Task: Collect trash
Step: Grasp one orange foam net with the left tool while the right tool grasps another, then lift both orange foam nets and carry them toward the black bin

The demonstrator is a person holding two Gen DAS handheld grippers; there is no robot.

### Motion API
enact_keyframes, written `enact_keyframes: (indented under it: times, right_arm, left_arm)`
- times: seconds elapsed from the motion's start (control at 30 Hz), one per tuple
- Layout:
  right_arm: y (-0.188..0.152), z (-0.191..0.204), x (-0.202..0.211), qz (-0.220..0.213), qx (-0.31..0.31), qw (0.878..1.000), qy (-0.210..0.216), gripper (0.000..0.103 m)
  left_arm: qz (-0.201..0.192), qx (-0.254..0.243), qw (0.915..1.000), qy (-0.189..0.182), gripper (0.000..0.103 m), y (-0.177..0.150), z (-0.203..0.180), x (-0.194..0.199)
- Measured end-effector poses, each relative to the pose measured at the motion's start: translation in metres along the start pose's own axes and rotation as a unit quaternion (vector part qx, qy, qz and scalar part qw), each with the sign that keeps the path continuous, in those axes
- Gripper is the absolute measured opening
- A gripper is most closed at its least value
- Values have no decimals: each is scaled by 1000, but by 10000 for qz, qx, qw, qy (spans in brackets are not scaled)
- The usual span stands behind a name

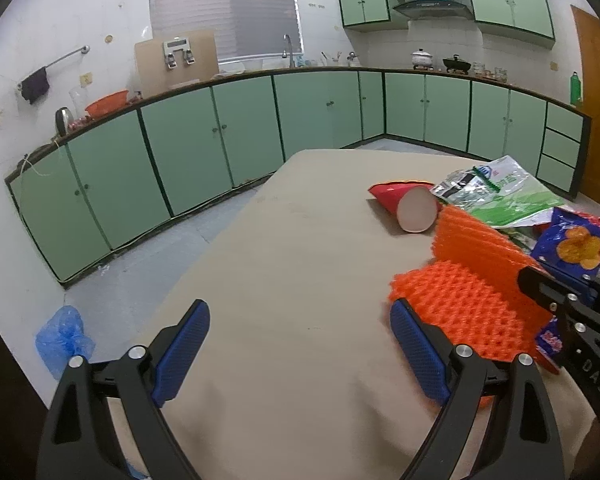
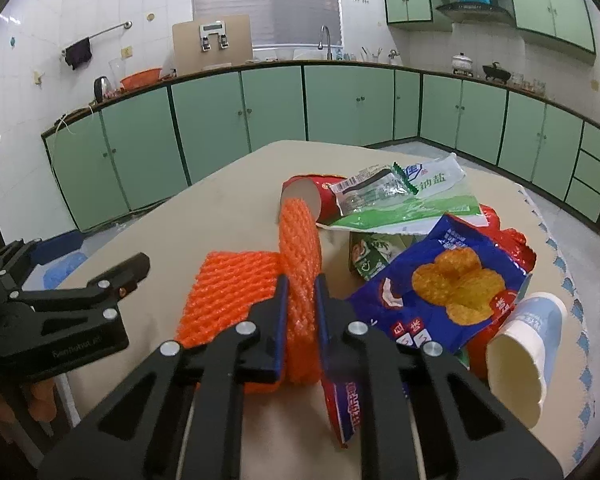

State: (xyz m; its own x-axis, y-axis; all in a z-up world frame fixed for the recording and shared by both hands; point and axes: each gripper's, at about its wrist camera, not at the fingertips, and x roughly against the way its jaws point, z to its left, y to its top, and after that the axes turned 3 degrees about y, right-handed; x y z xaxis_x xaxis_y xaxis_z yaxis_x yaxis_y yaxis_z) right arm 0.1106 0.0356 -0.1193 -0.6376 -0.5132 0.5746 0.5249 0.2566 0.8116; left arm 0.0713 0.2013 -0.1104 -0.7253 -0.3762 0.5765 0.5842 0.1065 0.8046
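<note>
My right gripper is shut on an orange foam net, pinching a raised fold of it; the rest lies flat on the beige table. The net also shows in the left wrist view, right of my left gripper, which is open and empty over bare table. Beside the net lies a trash pile: a red paper cup on its side, a green and white salt bag, a blue snack bag and a white paper cup.
A blue plastic bag lies on the floor left of the table. Green kitchen cabinets run along the back walls under a counter with pots and a basin. The left gripper's body sits at the left of the right wrist view.
</note>
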Motion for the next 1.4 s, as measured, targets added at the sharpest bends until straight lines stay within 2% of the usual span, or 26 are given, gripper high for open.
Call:
enact_keyframes:
  times: [0.23,0.4,0.5,0.67,0.7,0.8,0.83,0.9,0.97,1.23,1.4]
  right_arm:
    - [4,-17,13,-136,-242,9996,-3,11]
    - [1,-27,14,-123,-414,9991,-27,11]
    - [-2,-29,14,-132,-462,9988,4,11]
    - [-4,-32,16,-145,-442,9989,30,11]
    - [-4,-33,17,-139,-442,9989,32,11]
    - [-4,-34,18,-112,-447,9989,41,11]
    - [-5,-34,18,-106,-445,9989,47,11]
    - [-4,-33,19,-102,-427,9990,52,11]
    - [-4,-30,21,-114,-372,9992,49,11]
    - [6,-24,34,-245,-298,9992,132,11]
    - [10,-23,39,-293,-261,9992,123,11]
  left_arm:
    - [82,-52,9993,-359,89,0,-14,3]
    - [159,-75,9972,-722,85,0,-29,3]
    - [259,-183,9960,-832,78,-2,-40,-2]
    - [503,-190,9924,-1106,53,-7,-51,-12]
    - [515,-181,9918,-1159,50,-7,-52,-12]
    - [505,-203,9896,-1335,32,-8,-58,-9]
    - [508,-210,9885,-1411,22,-8,-59,-8]
    - [490,-212,9877,-1470,14,-8,-61,-6]
    - [431,-222,9880,-1465,2,-7,-62,-3]
    - [186,-148,9892,-1447,0,6,-52,11]
    - [413,-117,9872,-1533,1,5,-49,6]
